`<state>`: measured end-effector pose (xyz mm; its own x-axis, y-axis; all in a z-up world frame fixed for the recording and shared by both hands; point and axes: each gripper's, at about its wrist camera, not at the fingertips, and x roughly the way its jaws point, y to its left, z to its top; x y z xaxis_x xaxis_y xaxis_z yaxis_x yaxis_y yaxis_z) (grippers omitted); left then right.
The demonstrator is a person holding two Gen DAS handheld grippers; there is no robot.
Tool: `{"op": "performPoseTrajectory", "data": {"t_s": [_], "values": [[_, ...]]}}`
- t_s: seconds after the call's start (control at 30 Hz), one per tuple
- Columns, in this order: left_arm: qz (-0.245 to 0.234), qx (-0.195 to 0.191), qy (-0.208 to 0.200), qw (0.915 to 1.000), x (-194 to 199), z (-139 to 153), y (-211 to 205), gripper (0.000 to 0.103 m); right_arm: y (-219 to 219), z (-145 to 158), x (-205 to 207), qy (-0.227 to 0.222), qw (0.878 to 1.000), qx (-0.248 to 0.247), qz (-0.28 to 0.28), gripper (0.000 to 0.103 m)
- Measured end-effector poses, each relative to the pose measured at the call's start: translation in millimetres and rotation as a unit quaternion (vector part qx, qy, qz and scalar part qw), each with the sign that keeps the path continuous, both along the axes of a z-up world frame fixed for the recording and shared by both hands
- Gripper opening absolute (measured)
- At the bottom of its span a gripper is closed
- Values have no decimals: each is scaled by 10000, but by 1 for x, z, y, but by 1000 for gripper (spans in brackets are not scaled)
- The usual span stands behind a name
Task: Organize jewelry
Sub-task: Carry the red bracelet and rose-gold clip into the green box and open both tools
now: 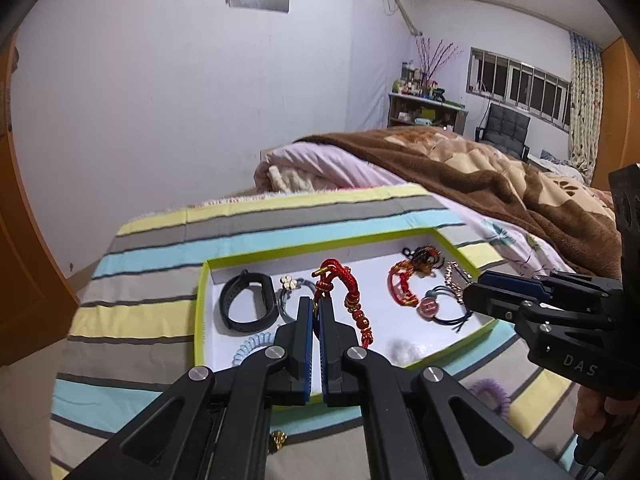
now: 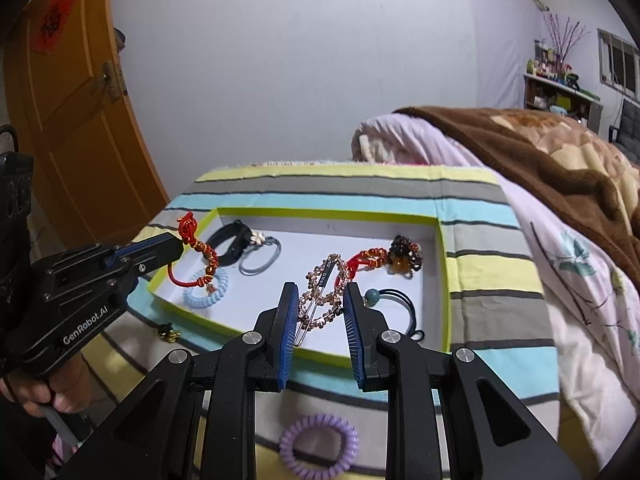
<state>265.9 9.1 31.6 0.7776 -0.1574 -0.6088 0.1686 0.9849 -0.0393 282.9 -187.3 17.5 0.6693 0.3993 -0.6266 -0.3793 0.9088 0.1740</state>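
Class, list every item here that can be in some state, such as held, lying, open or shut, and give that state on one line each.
left gripper: shut on the red bracelet.
red bracelet: lifted, dangling over the tray.
right gripper: open, around the hair clip.
hair clip: between the fingers; contact unclear.
tray: lidless, holding jewelry.
purple hair tie: lying outside the tray.
black band: lying in the tray.

A striped cloth (image 2: 472, 216) covers the table. Beside it is a bed with a brown blanket (image 1: 500, 184) over a pink quilt (image 2: 460, 144). An orange door (image 2: 72, 120) stands at the left. Far back are a messy shelf (image 1: 424, 110), a dark chair (image 1: 506, 128), windows (image 1: 520, 80) and a flowery curtain (image 1: 584, 104).
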Motion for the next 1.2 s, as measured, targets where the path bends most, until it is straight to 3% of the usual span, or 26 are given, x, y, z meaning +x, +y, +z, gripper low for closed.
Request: {"op": "performPoseTrajectory", "data": {"t_s": [0.23, 0.6, 0.9, 1.07, 1.2], "values": [[3, 10, 397, 9992, 24, -28, 0, 2, 8, -24, 25, 307, 9994, -135, 51, 24], [-10, -134, 752, 9971, 39, -50, 2, 3, 7, -40, 42, 513, 9984, -232, -64, 24], [-73, -211, 788, 9966, 37, -50, 5, 4, 11, -38, 43, 555, 9980, -294, -13, 24], [-15, -310, 759, 9966, 31, -45, 10, 19, 10, -32, 36, 458, 9987, -237, 1, 33], [16, -352, 681, 9971, 19, -36, 12, 20, 8, -23, 26, 364, 9991, -203, -5, 33]]}}
